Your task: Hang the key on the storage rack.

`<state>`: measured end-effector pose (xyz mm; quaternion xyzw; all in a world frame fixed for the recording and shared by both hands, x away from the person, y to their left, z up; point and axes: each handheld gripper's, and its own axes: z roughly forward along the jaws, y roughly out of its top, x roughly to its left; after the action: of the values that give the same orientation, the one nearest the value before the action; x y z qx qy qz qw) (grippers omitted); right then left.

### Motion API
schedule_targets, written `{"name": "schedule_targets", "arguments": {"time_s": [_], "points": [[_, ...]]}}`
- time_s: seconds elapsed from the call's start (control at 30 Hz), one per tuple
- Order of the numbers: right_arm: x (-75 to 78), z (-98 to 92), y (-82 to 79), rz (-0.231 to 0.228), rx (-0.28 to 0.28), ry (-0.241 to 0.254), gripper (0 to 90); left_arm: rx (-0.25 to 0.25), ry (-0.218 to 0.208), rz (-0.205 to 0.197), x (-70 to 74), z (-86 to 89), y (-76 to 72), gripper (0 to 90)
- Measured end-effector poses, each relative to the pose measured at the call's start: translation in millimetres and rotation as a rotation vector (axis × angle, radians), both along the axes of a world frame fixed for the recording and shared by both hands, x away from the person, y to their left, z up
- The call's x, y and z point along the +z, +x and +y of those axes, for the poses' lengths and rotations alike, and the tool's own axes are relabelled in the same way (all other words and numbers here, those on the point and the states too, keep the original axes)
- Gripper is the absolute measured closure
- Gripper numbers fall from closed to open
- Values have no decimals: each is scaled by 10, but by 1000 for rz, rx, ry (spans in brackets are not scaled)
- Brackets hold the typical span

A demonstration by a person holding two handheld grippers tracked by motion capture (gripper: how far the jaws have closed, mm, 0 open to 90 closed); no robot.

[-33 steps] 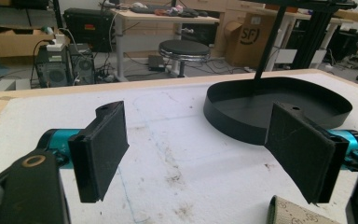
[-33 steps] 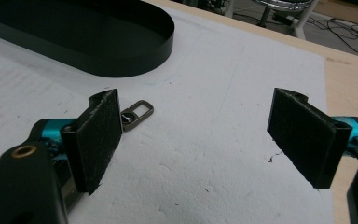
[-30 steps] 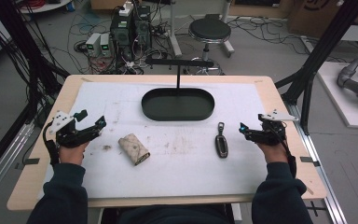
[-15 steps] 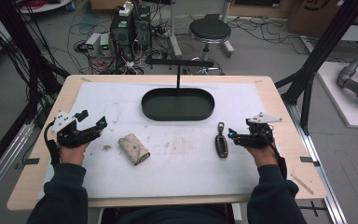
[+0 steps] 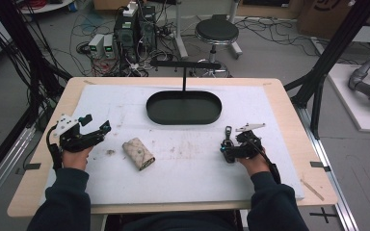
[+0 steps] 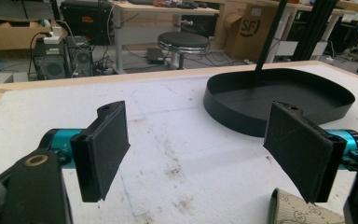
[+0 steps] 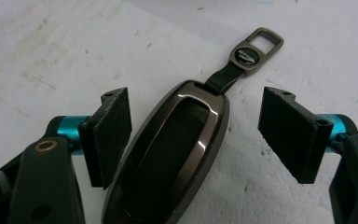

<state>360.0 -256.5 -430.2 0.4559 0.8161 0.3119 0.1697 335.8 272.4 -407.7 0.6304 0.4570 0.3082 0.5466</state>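
Right tool [image 7: 193, 140] closing, not yet gripping key fob [image 7: 168, 154], left tool [image 6: 205, 154] open, black tray [image 5: 183, 107] bare

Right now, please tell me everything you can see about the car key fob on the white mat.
The car key fob is a long oval with a glossy dark metallic rim around a black centre. A short dark strap at its narrow end carries a metal loop. It lies flat on the stained white mat, in front of the black tray. The right tongs have just been closing around it; a gap shows on one side, and the other pad is very close, contact unclear.
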Motion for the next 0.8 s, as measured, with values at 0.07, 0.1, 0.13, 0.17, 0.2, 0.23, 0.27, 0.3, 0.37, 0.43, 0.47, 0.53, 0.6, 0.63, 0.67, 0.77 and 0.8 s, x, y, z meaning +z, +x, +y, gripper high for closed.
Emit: {"name": "schedule_targets", "arguments": {"time_s": [0.07,0.1,0.13,0.17,0.2,0.23,0.27,0.3,0.37,0.43,0.47,0.53,0.6,0.63,0.67,0.77,0.8], "points": [[-22,17,8,9,12,-27,292,1,0,2,-1,-1,0,217],[-28,23,11,13,15,-25,301,1,-1,3,-2,-2,1,218],[-26,27,16,30,38,-11,392,2,0,5,-2,-2,2,219],[-26,27,16,30,38,-11,392,3,-1,7,-3,-2,3,219],[-11,19,15,33,59,-18,408,3,-3,10,-6,-3,3,220],[2,8,18,37,74,-30,422,3,-2,16,-7,0,4,221],[14,-2,20,37,79,-40,435,3,-2,16,-7,0,4,222],[37,-15,18,32,94,-80,446,2,-5,18,-10,3,6,222],[59,-25,11,22,111,-119,457,3,-6,18,-11,4,6,223],[85,-50,-2,4,121,-165,483,3,-7,20,-14,6,9,223],[92,-71,-7,-3,113,-157,466,3,-9,19,-16,6,12,223],[85,-89,-4,-25,81,-149,382,2,-6,23,-17,4,15,223],[64,-90,6,-20,62,-125,331,0,-4,24,-20,1,17,225],[16,-79,35,7,31,-108,284,-1,-6,24,-20,-3,17,226],[16,-79,35,7,31,-108,284,-2,-6,24,-20,-3,17,226],[-85,-78,77,55,-9,-65,254,0,-4,25,-20,1,17,226],[-83,-81,76,58,-12,-62,266,0,-6,26,-21,0,17,226]]}}
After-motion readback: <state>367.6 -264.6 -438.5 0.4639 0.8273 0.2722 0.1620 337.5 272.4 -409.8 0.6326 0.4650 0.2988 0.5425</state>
